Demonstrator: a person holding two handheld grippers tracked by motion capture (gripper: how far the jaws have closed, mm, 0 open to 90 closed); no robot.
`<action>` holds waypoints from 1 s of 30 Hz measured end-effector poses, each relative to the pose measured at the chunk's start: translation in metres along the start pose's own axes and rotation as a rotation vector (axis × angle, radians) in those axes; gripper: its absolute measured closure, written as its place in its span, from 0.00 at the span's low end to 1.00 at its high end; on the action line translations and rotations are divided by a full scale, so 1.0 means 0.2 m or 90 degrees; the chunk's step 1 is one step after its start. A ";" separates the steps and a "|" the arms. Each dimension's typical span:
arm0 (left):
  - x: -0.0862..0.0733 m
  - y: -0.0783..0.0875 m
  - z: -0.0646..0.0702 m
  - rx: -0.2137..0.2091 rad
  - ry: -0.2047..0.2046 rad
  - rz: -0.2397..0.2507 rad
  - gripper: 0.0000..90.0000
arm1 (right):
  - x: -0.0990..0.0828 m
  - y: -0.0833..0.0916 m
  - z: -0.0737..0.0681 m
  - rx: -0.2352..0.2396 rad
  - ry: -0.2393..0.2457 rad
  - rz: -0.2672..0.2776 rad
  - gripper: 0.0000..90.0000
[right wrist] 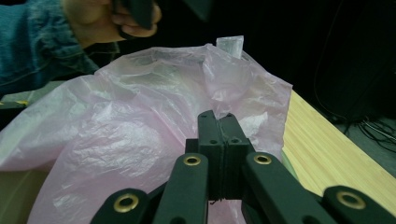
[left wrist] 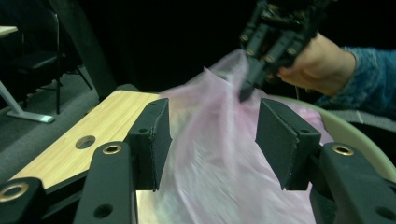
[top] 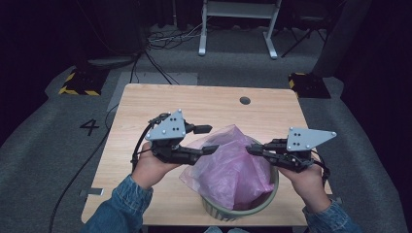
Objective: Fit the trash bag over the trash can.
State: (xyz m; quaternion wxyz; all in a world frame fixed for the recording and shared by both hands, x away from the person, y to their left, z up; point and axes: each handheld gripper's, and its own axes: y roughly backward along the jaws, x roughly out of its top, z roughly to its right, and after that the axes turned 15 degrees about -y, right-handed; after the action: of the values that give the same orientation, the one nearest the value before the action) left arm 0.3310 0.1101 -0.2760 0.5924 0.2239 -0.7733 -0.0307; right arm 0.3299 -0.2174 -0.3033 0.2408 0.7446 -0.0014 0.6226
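Right hand-held gripper (right wrist: 219, 122) was pinched shut on the pink bag (top: 228, 165) in the bin (top: 273, 191); left hand-held gripper (left wrist: 212, 140) gaped, unloaded. Bag looked light, limp, slippery, so grip bunched rim film.

Wooden table (top: 145, 187), hole (top: 245, 100) near far edge; white frame (top: 239, 22) behind.

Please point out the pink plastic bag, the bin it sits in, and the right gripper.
pink plastic bag (top: 228, 162): high view, middle of its crumpled film.
bin (top: 233, 213): high view, near rim.
right gripper (right wrist: 218, 122): right gripper view, tips of its closed jaws, against the bag.
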 end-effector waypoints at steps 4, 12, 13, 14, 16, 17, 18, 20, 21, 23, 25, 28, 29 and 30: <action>0.01 -0.09 -0.04 -0.029 0.018 -0.020 0.54 | 0.01 -0.01 -0.01 0.007 0.008 -0.001 0.99; 0.01 -0.22 -0.05 -0.106 0.022 -0.042 0.77 | 0.01 -0.01 0.01 0.019 0.010 0.002 0.99; 0.01 -0.23 -0.04 -0.113 0.015 -0.042 0.83 | 0.01 -0.01 0.01 0.020 0.009 0.003 0.99; 0.02 -0.23 -0.03 -0.113 0.007 -0.043 0.92 | 0.01 -0.01 0.01 0.019 0.007 0.004 0.98; 0.03 -0.24 -0.01 -0.109 -0.006 -0.048 0.99 | 0.01 -0.02 0.00 0.014 0.003 0.009 0.87; 0.03 -0.25 0.00 -0.109 -0.011 -0.052 1.00 | 0.02 -0.02 0.00 0.003 0.002 0.014 0.80; 0.04 -0.25 0.01 -0.108 -0.016 -0.055 1.00 | 0.02 -0.03 0.00 0.000 0.000 0.017 0.76; 0.05 -0.25 0.02 -0.110 -0.027 -0.057 1.00 | 0.03 -0.03 -0.01 0.007 -0.001 0.022 0.76; 0.05 -0.25 0.03 -0.111 -0.030 -0.057 1.00 | 0.04 -0.03 -0.02 0.008 0.005 0.017 0.82; 0.05 -0.23 0.04 -0.104 -0.038 -0.061 1.00 | 0.05 -0.03 -0.03 0.011 0.017 0.008 0.95; 0.04 -0.20 0.04 -0.096 -0.036 -0.060 1.00 | 0.04 -0.02 -0.02 0.012 0.007 0.008 0.99; -0.01 -0.13 0.03 -0.079 -0.023 -0.059 1.00 | 0.02 0.03 -0.01 0.013 0.005 0.018 1.00; -0.03 -0.10 0.03 -0.073 -0.015 -0.058 1.00 | 0.01 0.05 -0.01 0.015 0.007 0.019 1.00; -0.06 -0.08 0.03 -0.068 -0.007 -0.056 1.00 | -0.01 0.08 -0.01 0.016 0.011 0.023 1.00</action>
State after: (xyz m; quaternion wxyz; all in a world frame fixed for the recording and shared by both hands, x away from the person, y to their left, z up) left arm 0.3323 0.0989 -0.2930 0.5973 0.2257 -0.7631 -0.0996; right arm 0.3233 -0.2306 -0.2995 0.2202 0.7421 -0.0049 0.6331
